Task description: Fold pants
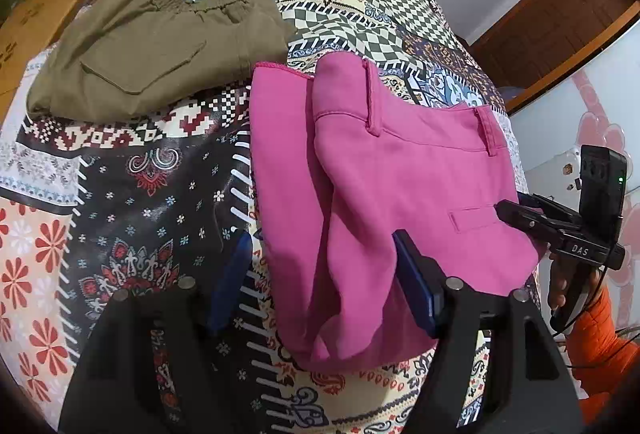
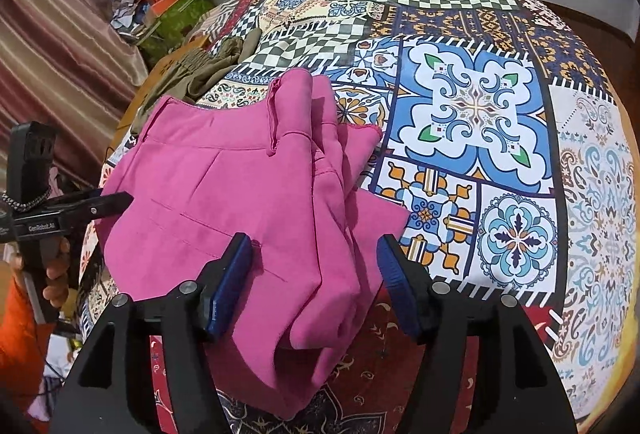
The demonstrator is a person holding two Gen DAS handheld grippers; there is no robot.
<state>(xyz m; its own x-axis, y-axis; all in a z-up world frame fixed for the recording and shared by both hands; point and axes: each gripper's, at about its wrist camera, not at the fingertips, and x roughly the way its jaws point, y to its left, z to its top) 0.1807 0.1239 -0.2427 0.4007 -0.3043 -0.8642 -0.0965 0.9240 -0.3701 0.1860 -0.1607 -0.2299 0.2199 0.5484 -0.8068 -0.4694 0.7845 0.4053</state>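
Bed under a patchwork-print cover (image 2: 472, 105): checkerboards at the far end, blue-and-white tile motifs to the right, dark floral and red-flower panels at the near left. Lying directly on it, folded pink pants (image 1: 384, 201) near the front edge, waistband and belt loops facing away, layers bunched and not quite aligned. Farther back and to the left, folded olive-green pants (image 1: 148, 53) with an elastic waistband, apart from the pink pair.
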